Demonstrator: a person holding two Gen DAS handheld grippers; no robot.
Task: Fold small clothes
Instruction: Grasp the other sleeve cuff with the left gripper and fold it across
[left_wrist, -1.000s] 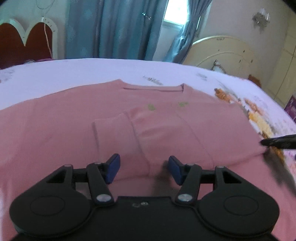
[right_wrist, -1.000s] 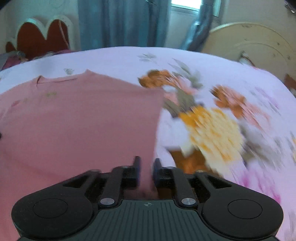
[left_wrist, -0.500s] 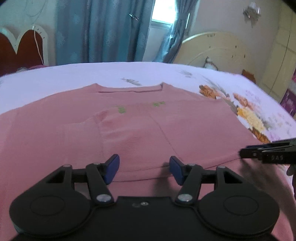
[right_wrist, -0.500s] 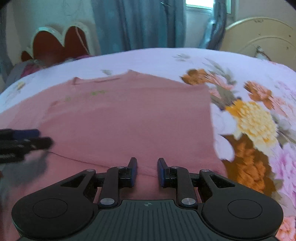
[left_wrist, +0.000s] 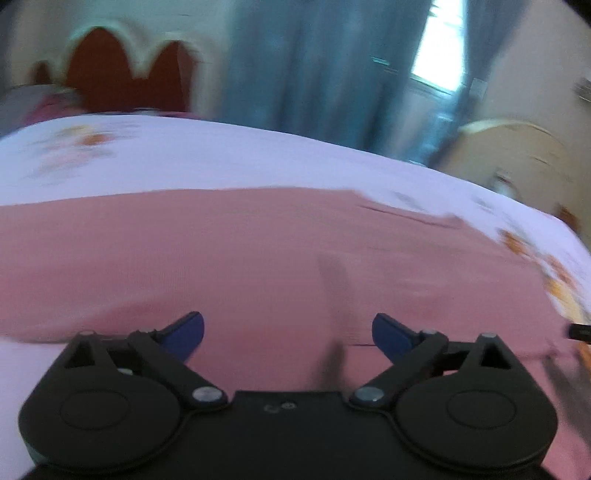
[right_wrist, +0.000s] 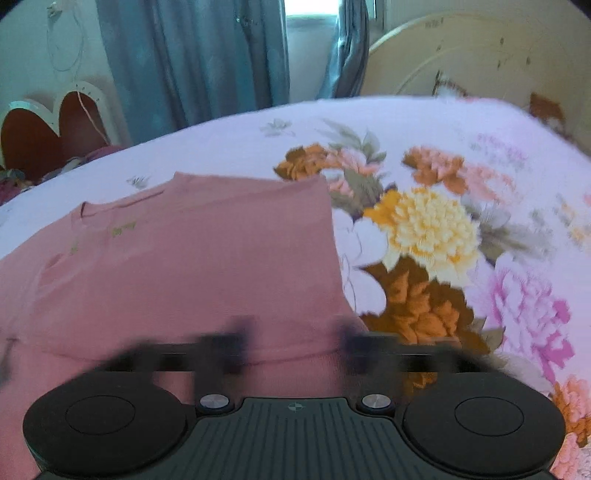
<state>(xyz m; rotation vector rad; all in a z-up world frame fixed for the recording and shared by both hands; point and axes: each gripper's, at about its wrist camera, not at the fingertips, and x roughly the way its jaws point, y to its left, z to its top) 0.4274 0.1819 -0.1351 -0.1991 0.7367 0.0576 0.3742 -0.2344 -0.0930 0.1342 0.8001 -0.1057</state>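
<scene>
A pink long-sleeved top (left_wrist: 258, 251) lies flat on the bed, its neckline at the far side (right_wrist: 122, 205). My left gripper (left_wrist: 288, 332) is open and empty, low over the top's near hem. My right gripper (right_wrist: 295, 347) is open with blurred fingers, over the near right corner of the top (right_wrist: 221, 266); nothing is held between them. The tip of the right gripper shows at the right edge of the left wrist view (left_wrist: 580, 332).
The bed has a pale lilac sheet with large flower prints (right_wrist: 432, 229) to the right of the top. A red and cream headboard (left_wrist: 122, 81) stands at the far left, blue curtains (right_wrist: 192, 59) and a cream headboard (right_wrist: 461, 51) behind.
My right gripper has opened from nearly shut and its fingers blur with motion. My left gripper has opened wider and swung left, toward the left part of the top.
</scene>
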